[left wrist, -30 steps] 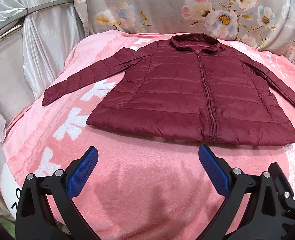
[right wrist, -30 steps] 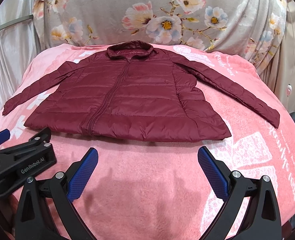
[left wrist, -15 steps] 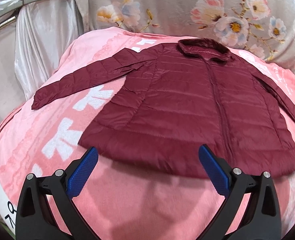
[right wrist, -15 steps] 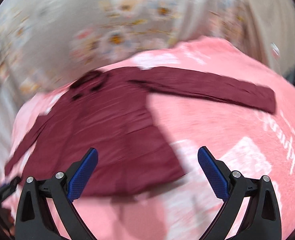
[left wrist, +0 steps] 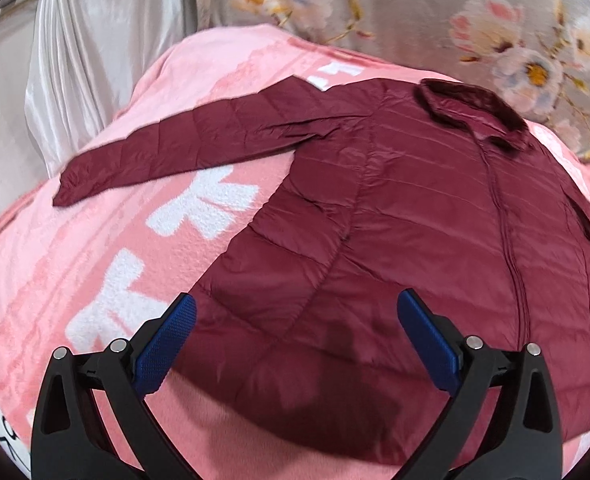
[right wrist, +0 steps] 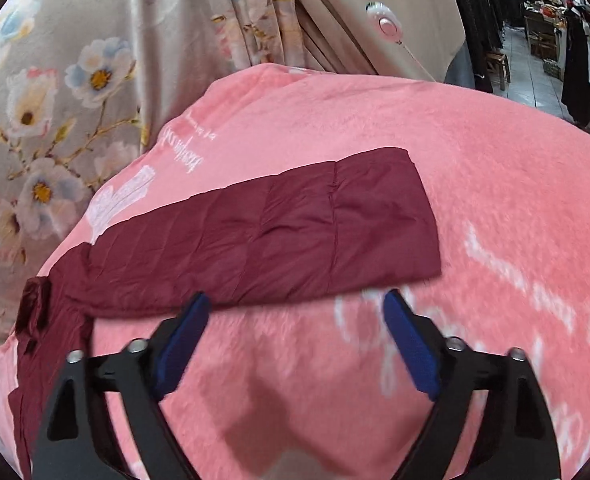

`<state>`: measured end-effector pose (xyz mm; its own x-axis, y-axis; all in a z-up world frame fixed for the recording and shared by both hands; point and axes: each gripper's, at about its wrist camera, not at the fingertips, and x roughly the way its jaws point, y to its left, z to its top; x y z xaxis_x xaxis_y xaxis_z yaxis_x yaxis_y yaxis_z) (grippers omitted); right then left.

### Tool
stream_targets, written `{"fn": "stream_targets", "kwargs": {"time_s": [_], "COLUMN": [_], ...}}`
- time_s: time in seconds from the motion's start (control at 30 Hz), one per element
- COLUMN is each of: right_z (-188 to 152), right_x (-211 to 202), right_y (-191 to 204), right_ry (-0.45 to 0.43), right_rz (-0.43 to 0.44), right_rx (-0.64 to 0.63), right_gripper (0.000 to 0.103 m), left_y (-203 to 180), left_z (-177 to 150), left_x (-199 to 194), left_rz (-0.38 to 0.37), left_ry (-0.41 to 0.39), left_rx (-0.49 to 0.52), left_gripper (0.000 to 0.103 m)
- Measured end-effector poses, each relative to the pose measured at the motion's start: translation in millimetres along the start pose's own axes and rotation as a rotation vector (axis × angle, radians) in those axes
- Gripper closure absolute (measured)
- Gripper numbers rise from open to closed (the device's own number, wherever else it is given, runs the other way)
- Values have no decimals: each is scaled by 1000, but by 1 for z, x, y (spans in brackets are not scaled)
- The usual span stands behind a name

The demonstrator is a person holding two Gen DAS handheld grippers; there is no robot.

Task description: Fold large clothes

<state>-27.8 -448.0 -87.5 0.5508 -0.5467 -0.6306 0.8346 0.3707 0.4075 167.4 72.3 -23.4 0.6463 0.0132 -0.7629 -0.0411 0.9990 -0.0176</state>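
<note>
Two sets of tongs are mine here, one in each hand, and neither holds anything. My left tongs stand wide above the lower hem area of the maroon puffer jacket, their blue pads clear of the cloth. My right tongs are closing, with only pink blanket showing between the pads; the jacket's right sleeve lies just beyond their tips, not touching them.

The jacket lies flat and zipped on the pink blanket, front up, collar away from me, its left sleeve stretched out to the side over large white characters printed in the blanket. Behind the blanket hangs a grey floral cloth, with a pale satin drape at the left. In the right wrist view a small white and pink device hangs on a cord against beige fabric, and far off at the top right there are racks of dark clothes and a tiled floor.

Nothing lies on top of the jacket or the sleeves. The jacket's right side runs out of the left view, so its far sleeve shows there only as a strip. In the right view the body is squeezed into the left edge and blurred, and the white script on the blanket is too smeared to read. What the blanket covers I cannot tell.
</note>
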Motion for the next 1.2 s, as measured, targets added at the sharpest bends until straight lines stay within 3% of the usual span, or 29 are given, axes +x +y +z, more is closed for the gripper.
{"fn": "stream_targets", "kwargs": {"time_s": [0.13, 0.17, 0.27, 0.33, 0.43, 0.53, 0.63, 0.73, 0.83, 1.0, 1.1, 1.13, 1.17, 1.2], "right_z": [20, 27, 47, 59, 59, 15, -53, -124, -185, -253, -259, -252, -245, -236], "right_x": [24, 28, 23, 8, -23, -57, -74, -72, -63, -51, -53, -59, -63, -68], "right_y": [0, 3, 32, 70, 164, 278, 358, 409, 435, 445, 443, 437, 433, 425], "right_ry": [-14, -28, -103, -150, -195, -183, -124, -15, 81, 217, 249, 245, 233, 207], "right_rz": [-29, -32, -30, 38, 197, 393, 547, 653, 700, 724, 745, 772, 791, 812], "right_rx": [17, 17, -4, -51, -236, -502, -713, -853, -967, -1099, -1117, -1090, -1066, -1035], "right_gripper": [84, 90, 95, 95, 95, 95, 95, 95, 95, 88, 61, 42, 32, 32], "left_y": [16, 21, 30, 35, 40, 44, 46, 50, 55, 60, 59, 57, 53, 48], "left_z": [9, 11, 16, 20, 23, 26, 26, 25, 24, 25, 33, 39, 45, 51], "left_x": [13, 15, 19, 22, 27, 32, 35, 40, 46, 55, 50, 47, 46, 46], "left_rz": [-10, -6, 24, 44, 58, 64, 67, 76, 75, 34, -25, -62, -105, -160], "left_ry": [16, 13, -4, -13, -17, -14, -12, -5, 7, 33, 10, -1, -1, 6], "left_rx": [-60, -70, -80, -76, -80, -87, -85, -80, -78, -88, -107, -116, -124, -134], "left_gripper": [5, 5, 5, 5, 5, 5, 5, 5, 5, 5, 5, 5, 5, 5]}}
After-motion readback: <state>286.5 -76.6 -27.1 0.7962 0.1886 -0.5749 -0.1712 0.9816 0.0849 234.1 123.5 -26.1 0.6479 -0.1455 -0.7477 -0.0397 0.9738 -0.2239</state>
